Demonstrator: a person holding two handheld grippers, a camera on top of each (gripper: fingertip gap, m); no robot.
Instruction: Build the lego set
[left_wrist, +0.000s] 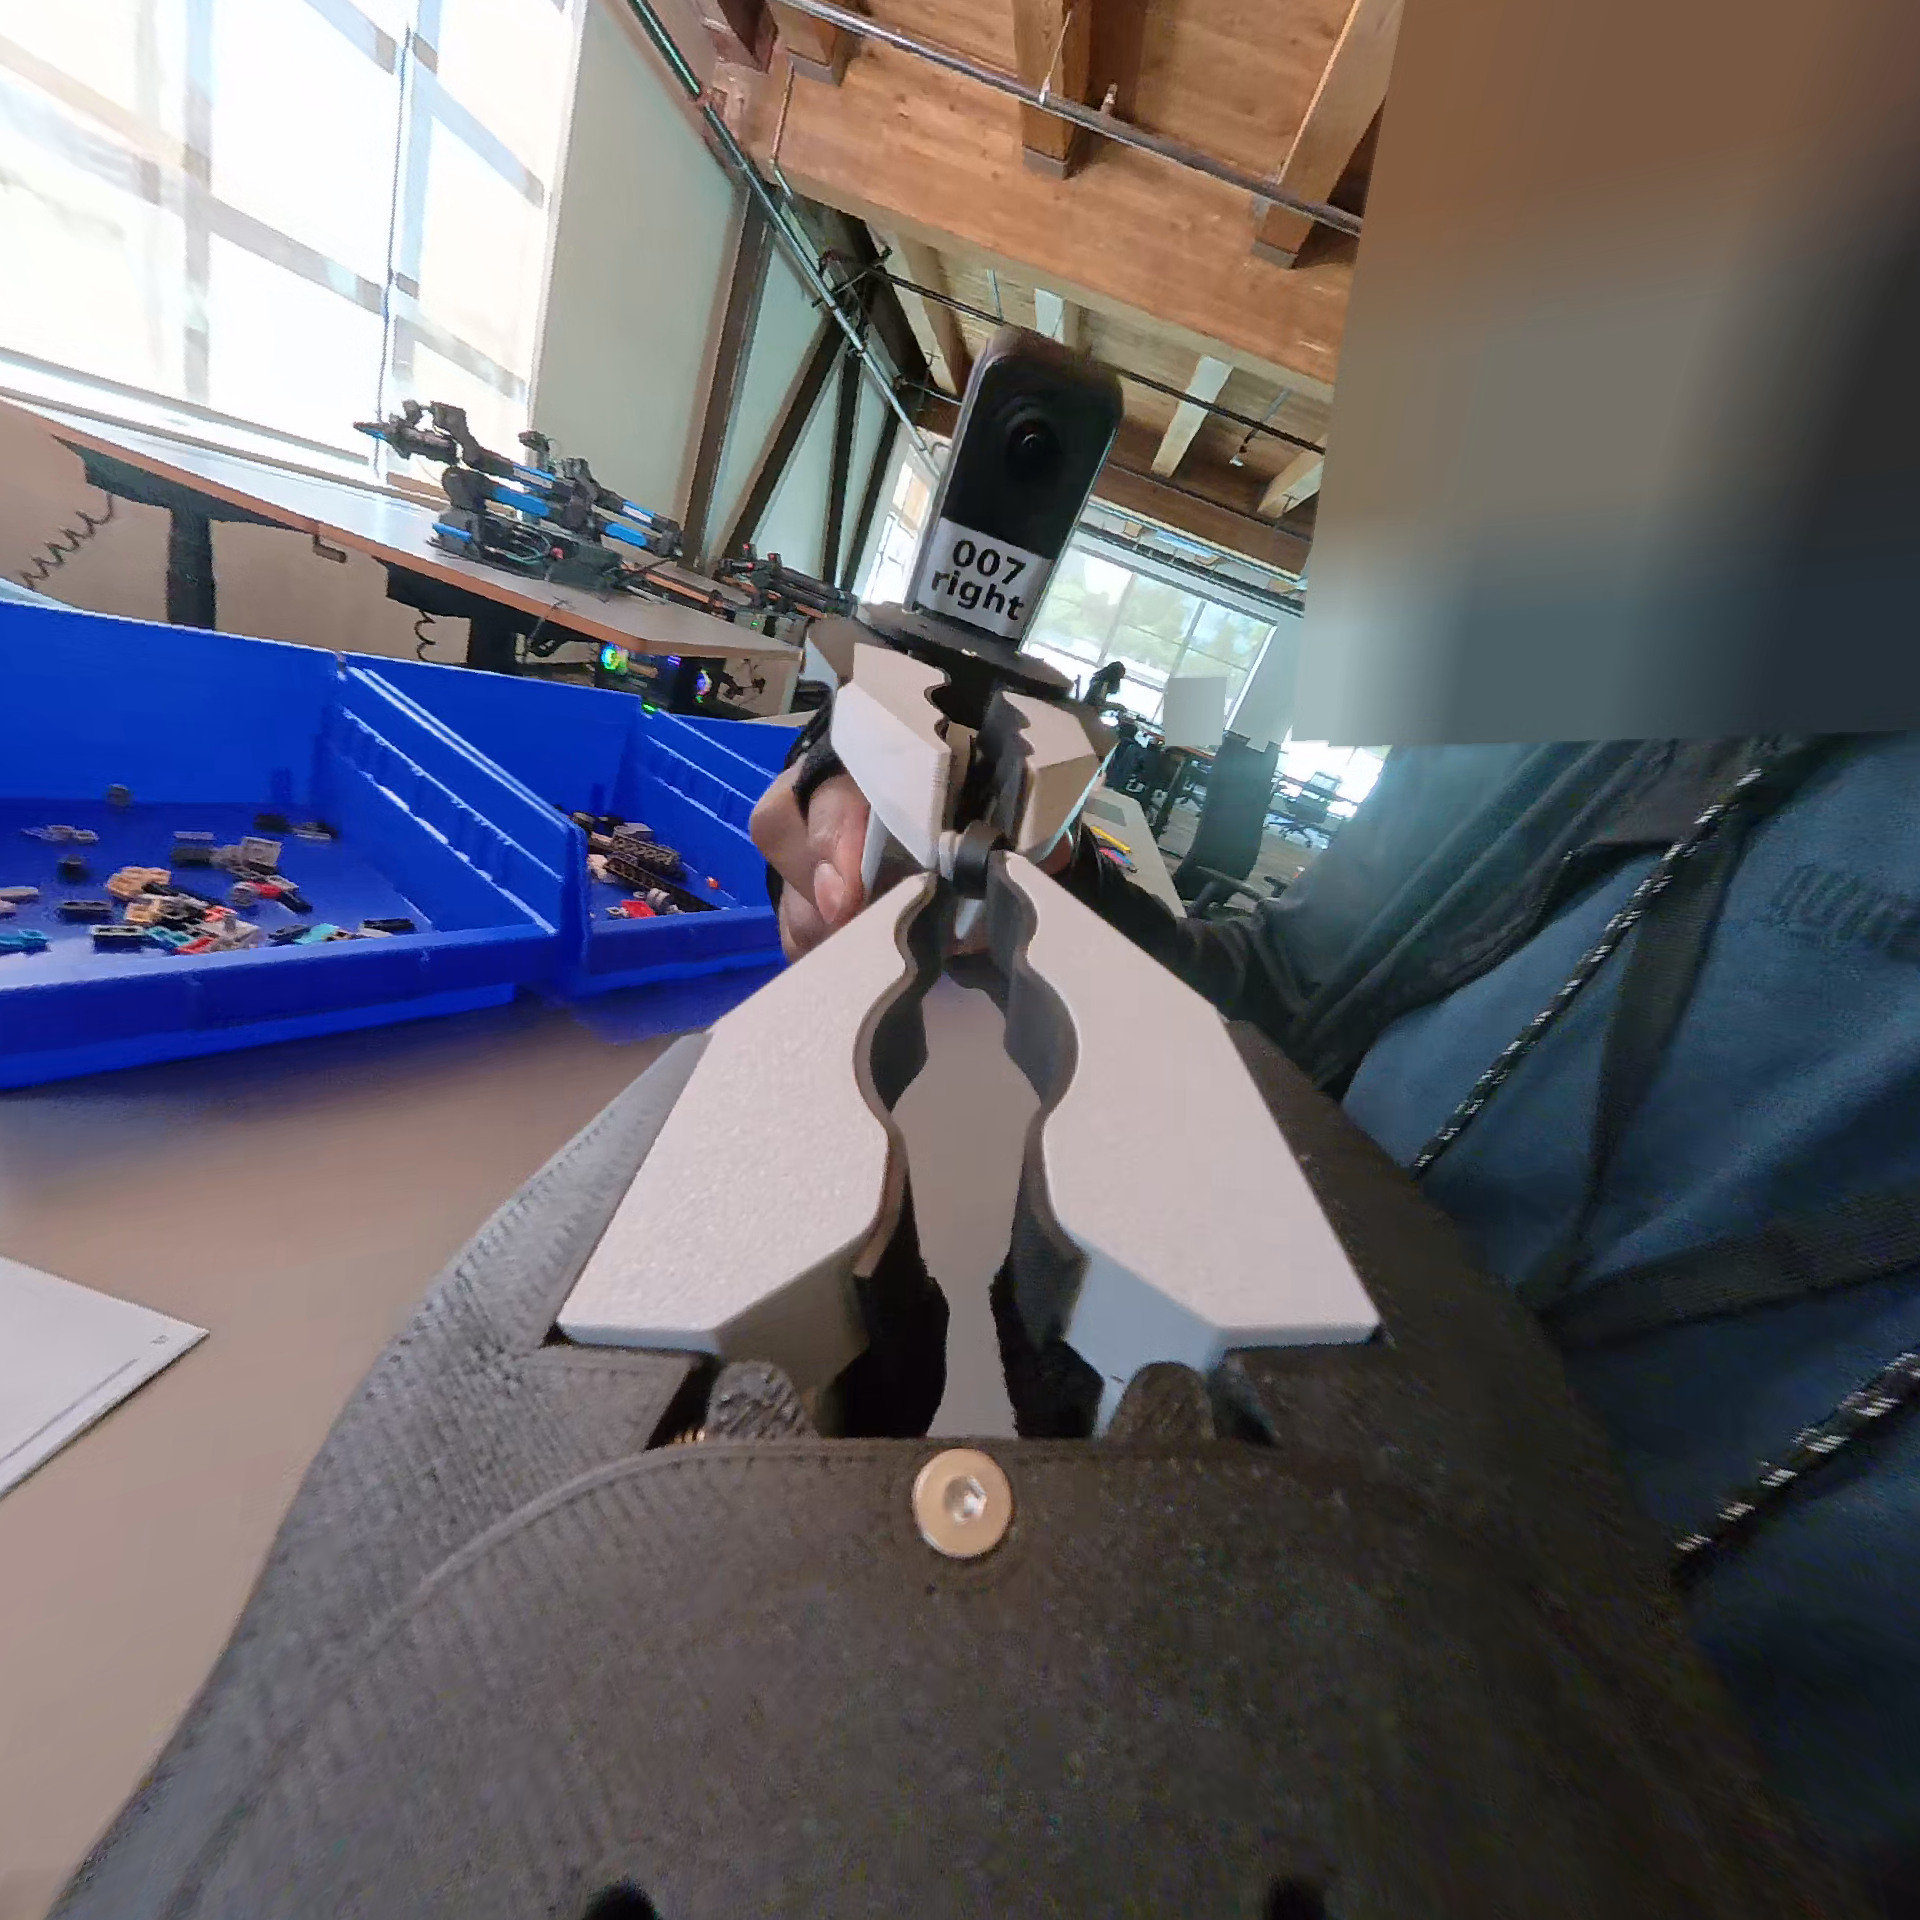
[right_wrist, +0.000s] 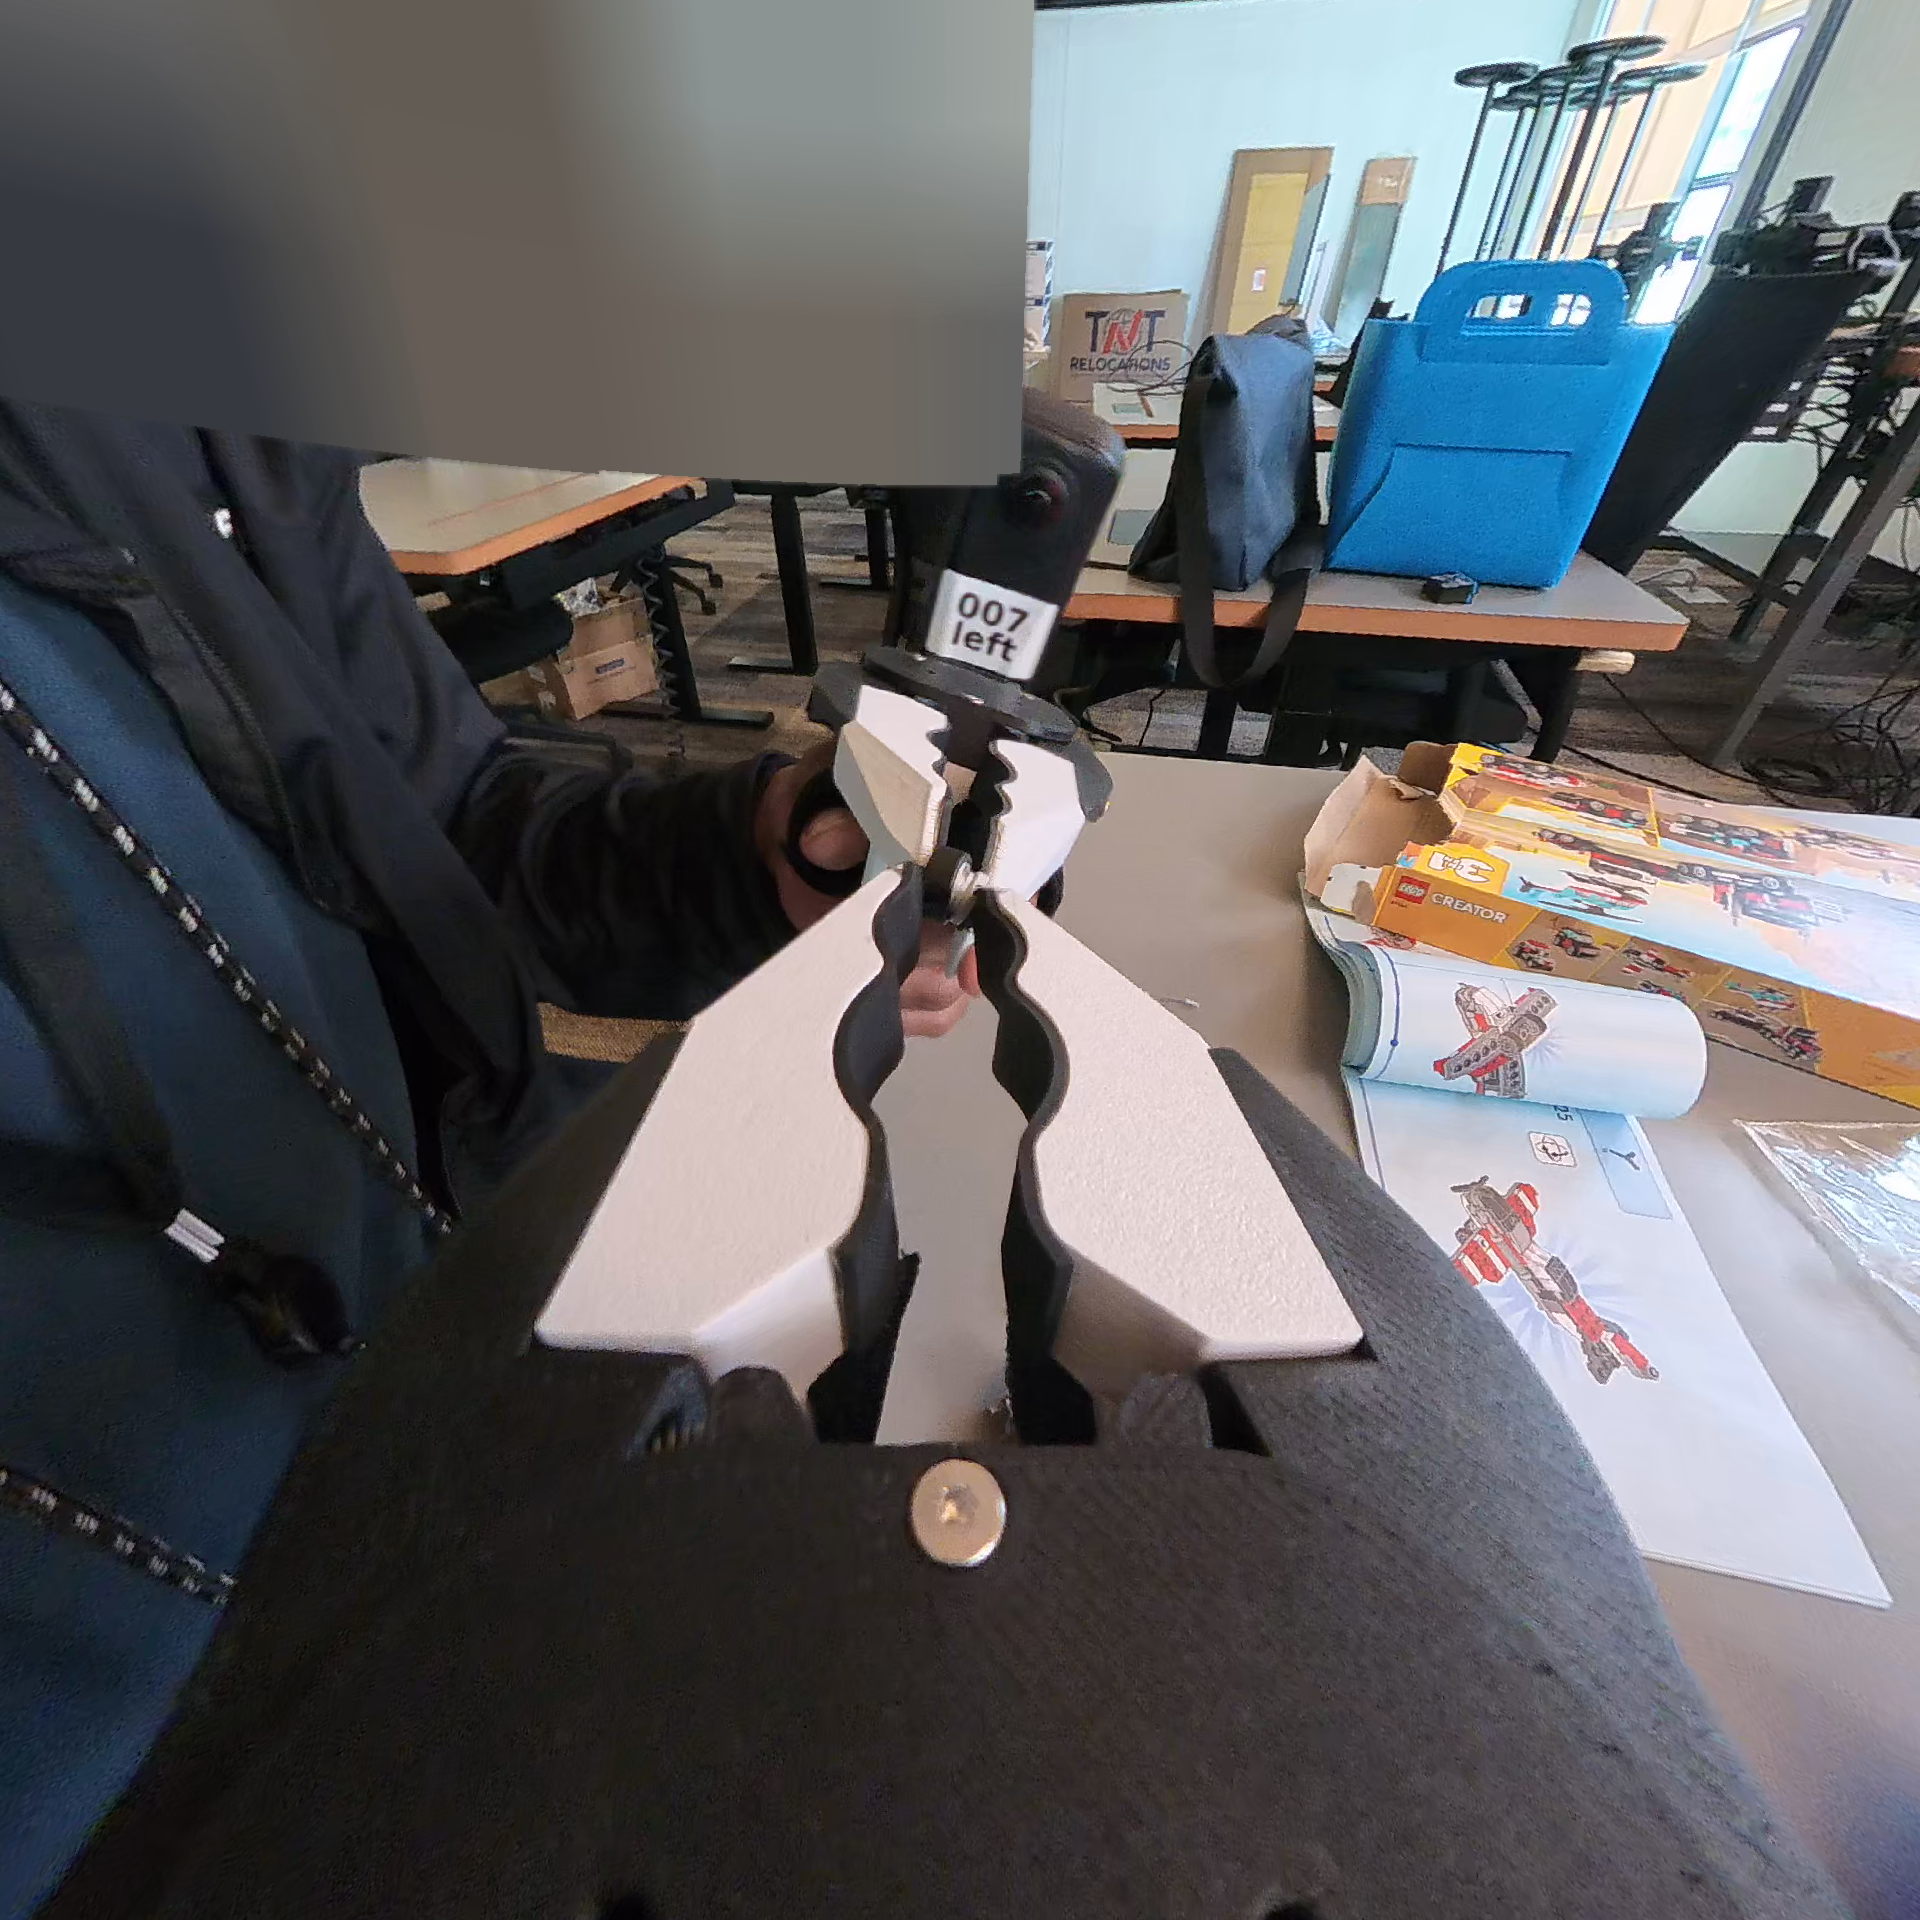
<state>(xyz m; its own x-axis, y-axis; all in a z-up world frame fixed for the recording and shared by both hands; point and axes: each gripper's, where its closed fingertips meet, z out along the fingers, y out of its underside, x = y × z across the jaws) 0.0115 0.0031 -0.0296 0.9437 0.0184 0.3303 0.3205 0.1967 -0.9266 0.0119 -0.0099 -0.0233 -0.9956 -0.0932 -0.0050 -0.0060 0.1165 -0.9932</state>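
Note:
My two grippers meet tip to tip above the table, close to the person's chest. A small black round lego piece (left_wrist: 975, 854) with a grey pin (left_wrist: 966, 916) sits between their tips; it also shows in the right wrist view (right_wrist: 951, 883). My left gripper (left_wrist: 958, 899) is closed on this small assembly from the near side. My right gripper (left_wrist: 966, 831) pinches it from the far side. In the right wrist view my right gripper (right_wrist: 951, 920) is narrowed on the same piece and the left gripper (right_wrist: 961, 857) faces it. Which part each holds is hard to tell.
Two blue bins (left_wrist: 468, 935) (left_wrist: 665, 940) with several loose lego pieces stand at the left. A white sheet (left_wrist: 62, 1361) lies at the near left. The lego box (right_wrist: 1621, 914), an open instruction booklet (right_wrist: 1538, 1278) and a clear plastic bag (right_wrist: 1849, 1195) lie at the right. The grippers are tip to tip, or close to it.

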